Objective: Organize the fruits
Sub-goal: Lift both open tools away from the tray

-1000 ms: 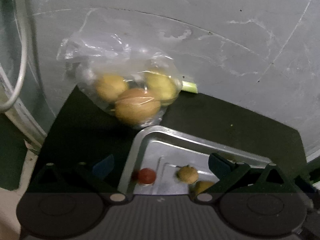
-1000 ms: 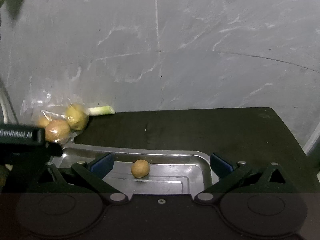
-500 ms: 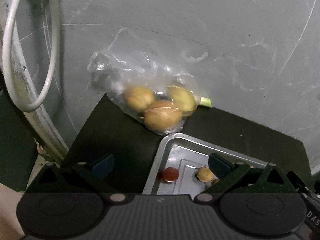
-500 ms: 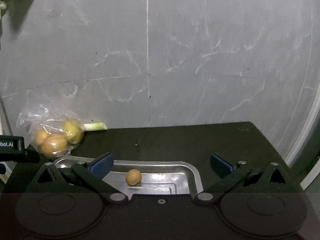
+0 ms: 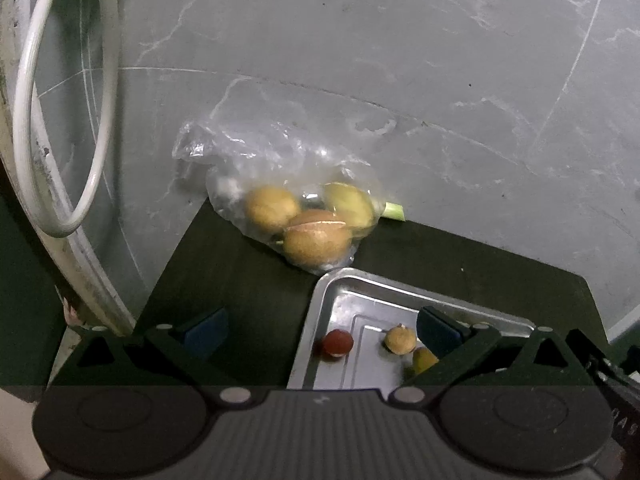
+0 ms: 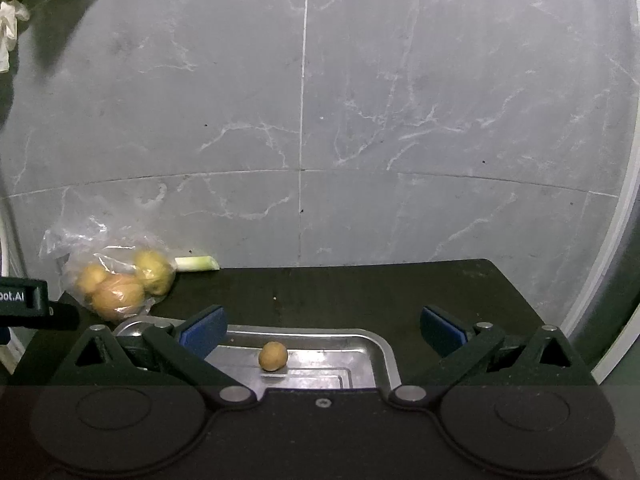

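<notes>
clear bag of three yellow-brown fruits beside steel tray, both grippers' jaws apart, empty

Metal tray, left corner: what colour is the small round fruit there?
Red; the small round fruit shows best in the left wrist view.

The bench is matt black, set against a wall of pale grey tiles veined with thin white marbling, and a white cable loops at the left. A clear, crinkled plastic bag holds three yellow-brown fruits, with a pale green stalk beside it. The tray is shiny silver metal, carrying a small red fruit and small tan fruits; each hand-held gripper, left and right, is black with blue pads.
</notes>
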Demonstrator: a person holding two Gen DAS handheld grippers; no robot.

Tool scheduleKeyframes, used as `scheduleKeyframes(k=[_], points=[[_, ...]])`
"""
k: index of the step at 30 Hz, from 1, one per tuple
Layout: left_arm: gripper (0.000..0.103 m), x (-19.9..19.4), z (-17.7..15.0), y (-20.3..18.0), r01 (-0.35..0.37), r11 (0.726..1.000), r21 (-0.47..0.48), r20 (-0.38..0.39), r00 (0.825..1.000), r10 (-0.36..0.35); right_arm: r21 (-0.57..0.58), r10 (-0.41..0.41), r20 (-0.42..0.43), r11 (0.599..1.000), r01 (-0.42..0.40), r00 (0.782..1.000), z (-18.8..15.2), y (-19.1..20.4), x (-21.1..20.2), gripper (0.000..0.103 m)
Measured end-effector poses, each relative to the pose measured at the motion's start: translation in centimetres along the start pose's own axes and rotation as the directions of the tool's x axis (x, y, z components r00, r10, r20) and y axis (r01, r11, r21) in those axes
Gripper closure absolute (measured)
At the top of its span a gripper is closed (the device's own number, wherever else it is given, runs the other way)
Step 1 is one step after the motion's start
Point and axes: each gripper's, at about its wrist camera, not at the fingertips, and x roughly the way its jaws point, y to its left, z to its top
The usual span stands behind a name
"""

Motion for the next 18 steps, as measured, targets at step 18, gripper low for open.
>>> scheduleKeyframes(k=[18], points=[[0.001, -1.2, -2.2, 1.0, 0.070, 0.995, 0.064, -0.027, 0.997, -0.069, 0.023, -0.083, 0.005, 0.996, 0.083, 0.997, -2.2, 1.1, -4.4, 0.001]])
